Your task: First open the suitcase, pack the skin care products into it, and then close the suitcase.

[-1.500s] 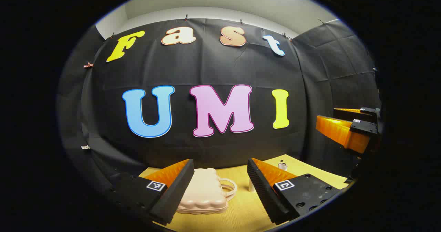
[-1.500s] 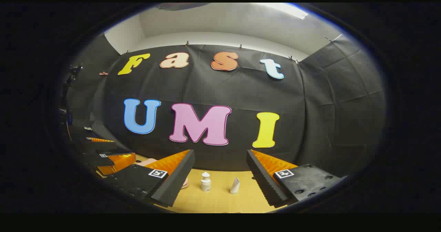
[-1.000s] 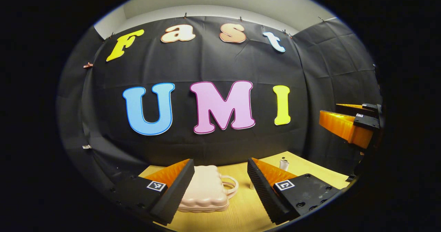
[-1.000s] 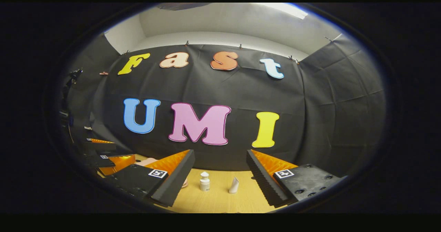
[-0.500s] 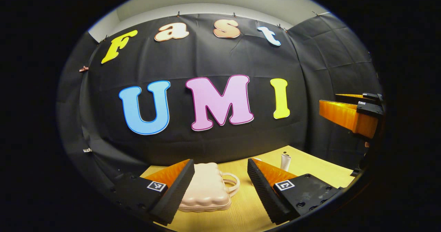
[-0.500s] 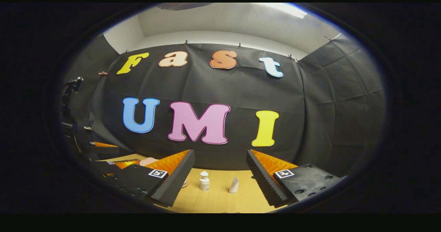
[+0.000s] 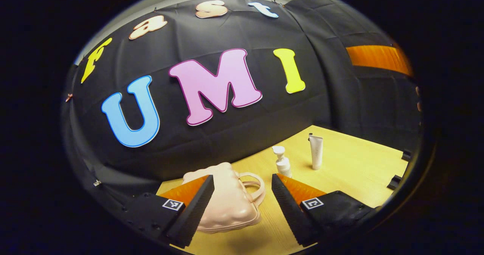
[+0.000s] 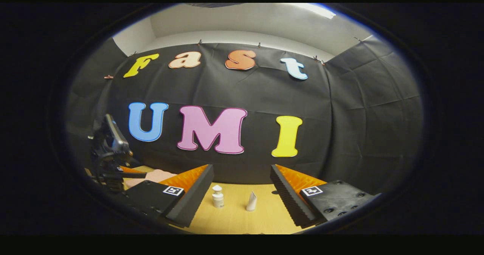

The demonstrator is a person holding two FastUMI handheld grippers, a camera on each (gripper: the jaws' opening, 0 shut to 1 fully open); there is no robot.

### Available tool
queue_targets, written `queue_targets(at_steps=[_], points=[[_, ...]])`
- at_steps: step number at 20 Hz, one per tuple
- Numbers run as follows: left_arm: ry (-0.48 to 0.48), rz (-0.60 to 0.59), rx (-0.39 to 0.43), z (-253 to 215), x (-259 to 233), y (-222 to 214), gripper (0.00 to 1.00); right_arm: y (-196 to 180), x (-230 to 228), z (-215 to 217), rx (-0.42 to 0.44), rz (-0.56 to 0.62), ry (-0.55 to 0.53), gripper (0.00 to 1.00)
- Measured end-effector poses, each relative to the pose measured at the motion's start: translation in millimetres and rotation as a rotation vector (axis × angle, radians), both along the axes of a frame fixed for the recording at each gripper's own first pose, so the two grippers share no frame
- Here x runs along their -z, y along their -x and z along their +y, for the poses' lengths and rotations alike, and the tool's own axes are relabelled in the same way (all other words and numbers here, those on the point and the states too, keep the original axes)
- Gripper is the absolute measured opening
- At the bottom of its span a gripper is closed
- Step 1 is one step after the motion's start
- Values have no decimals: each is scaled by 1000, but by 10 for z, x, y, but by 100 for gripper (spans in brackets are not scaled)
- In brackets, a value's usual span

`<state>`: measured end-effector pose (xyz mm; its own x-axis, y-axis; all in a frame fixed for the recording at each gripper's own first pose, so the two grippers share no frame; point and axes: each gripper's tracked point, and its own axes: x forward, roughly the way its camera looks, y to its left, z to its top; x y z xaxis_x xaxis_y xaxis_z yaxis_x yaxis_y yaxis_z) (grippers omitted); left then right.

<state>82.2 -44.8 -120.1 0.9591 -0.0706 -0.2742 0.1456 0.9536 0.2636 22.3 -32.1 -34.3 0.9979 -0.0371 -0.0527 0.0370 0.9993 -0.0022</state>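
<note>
Your left tongs (image 7: 242,206) hang spread wide above the near edge of the desk (image 7: 351,171), both fingers apart with nothing between them and nothing touched. Just past their tips lies the suitcase (image 7: 227,206), a small pale pink case with a scalloped shell, shut and lying flat, its looped handle (image 7: 253,188) turned toward the right finger. Beyond the handle a white pump bottle (image 7: 283,162) stands upright, and a white tube (image 7: 316,151) stands on its cap a little farther right and back, the two apart from each other and from the suitcase. At the far right edge of the left gripper view a blurred finger of the other tongs sits high against the booth's wall.

Your right tongs (image 8: 242,198) are likewise spread wide and empty, held level over the desk (image 8: 234,219). Between their fingers, farther off, the pump bottle (image 8: 217,196) and the tube (image 8: 251,201) stand side by side, near each other but not touching. At the left, behind the left finger, a strip of the suitcase (image 8: 151,176) shows pink, with the other gripper's dark body above it.
</note>
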Motion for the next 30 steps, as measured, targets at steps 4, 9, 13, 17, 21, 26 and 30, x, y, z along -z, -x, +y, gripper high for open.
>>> queue_targets(at_steps=[4, 9, 13, 17, 21, 26, 30], points=[[-103, 65, 47, -180, 355, -318, 98, -119, 195, -222, 35, 32, -4, 97], [-309, 182, 53, -235, 903, -772, 98, -362, 538, -402, 34, 95, 14, 97], [-391, 271, 69, -296, 1251, -1072, 97, -607, 719, -618, 47, 118, 13, 97], [-489, 390, 94, -252, 1538, -1255, 95, -704, 842, -901, 75, 147, 32, 97], [-546, 519, 149, -299, 1776, -1392, 80, -709, 928, -1163, 112, 161, 53, 97], [-619, 648, 139, -201, 2012, -1531, 72, -682, 998, -1362, 147, 175, 52, 96], [-631, 686, 105, -77, 2122, -1539, 51, -653, 1025, -1487, 161, 180, 62, 97]])
